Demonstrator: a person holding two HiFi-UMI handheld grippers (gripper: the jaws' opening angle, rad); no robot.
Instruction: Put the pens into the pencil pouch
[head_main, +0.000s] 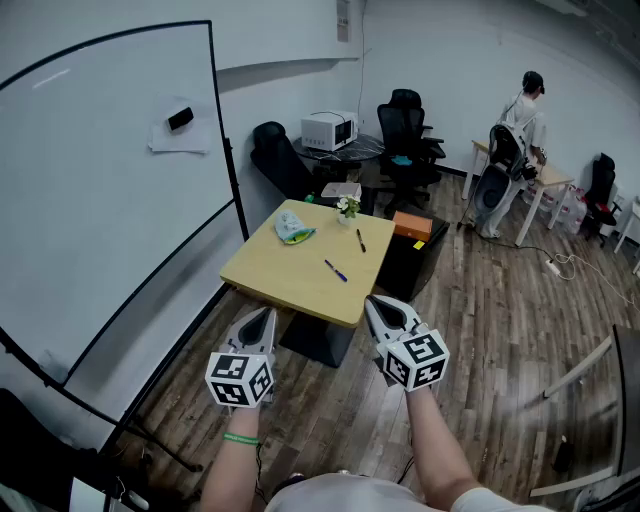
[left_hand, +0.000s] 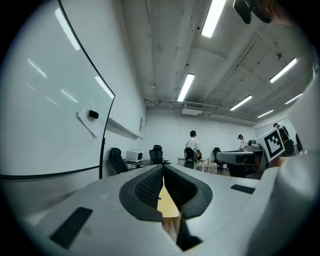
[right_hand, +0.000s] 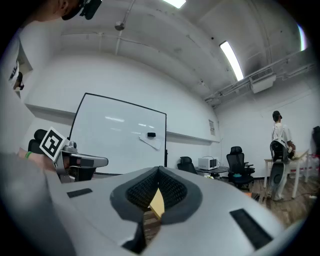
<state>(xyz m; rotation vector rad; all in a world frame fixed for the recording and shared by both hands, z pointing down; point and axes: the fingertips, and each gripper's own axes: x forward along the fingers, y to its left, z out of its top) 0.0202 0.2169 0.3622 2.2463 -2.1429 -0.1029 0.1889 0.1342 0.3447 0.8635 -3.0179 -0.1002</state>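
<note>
Only head view — pens (head_main: 335, 270), pouch (head_main: 294, 230)

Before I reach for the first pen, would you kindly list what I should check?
1. Blue pen and dark pen lie free on the table: ok.
2. Pencil pouch unzipped: cannot tell.
3. Left gripper empty: ok.
4. Right gripper empty: ok.
5. Jaws apart for a grasp: not ok, both together.
6. Grippers over the table: not ok, short of its near edge.
</note>
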